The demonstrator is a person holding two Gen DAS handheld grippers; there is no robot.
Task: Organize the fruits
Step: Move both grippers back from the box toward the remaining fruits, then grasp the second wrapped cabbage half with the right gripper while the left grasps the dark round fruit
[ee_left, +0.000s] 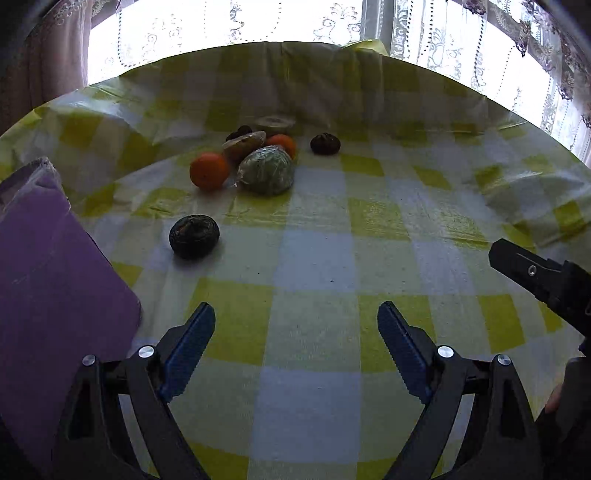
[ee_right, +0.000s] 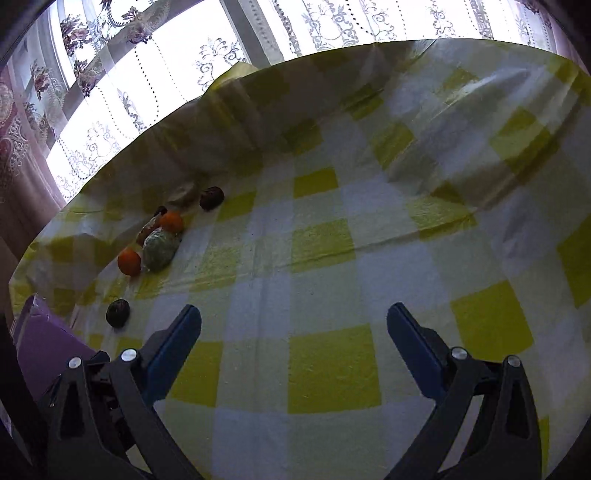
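Left wrist: checkered tablecloth, lace curtains behind, backlit.

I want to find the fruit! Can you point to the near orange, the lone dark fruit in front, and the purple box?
Near orange (ee_left: 209, 171): left wrist view, middle of its skin.
Dark fruit (ee_left: 194, 236): left wrist view, centre of its top.
Purple box (ee_left: 55, 280): left wrist view, flat top face.

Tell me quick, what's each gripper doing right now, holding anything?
Left gripper: jaws open, holding nothing.
Right gripper: jaws open, holding nothing.
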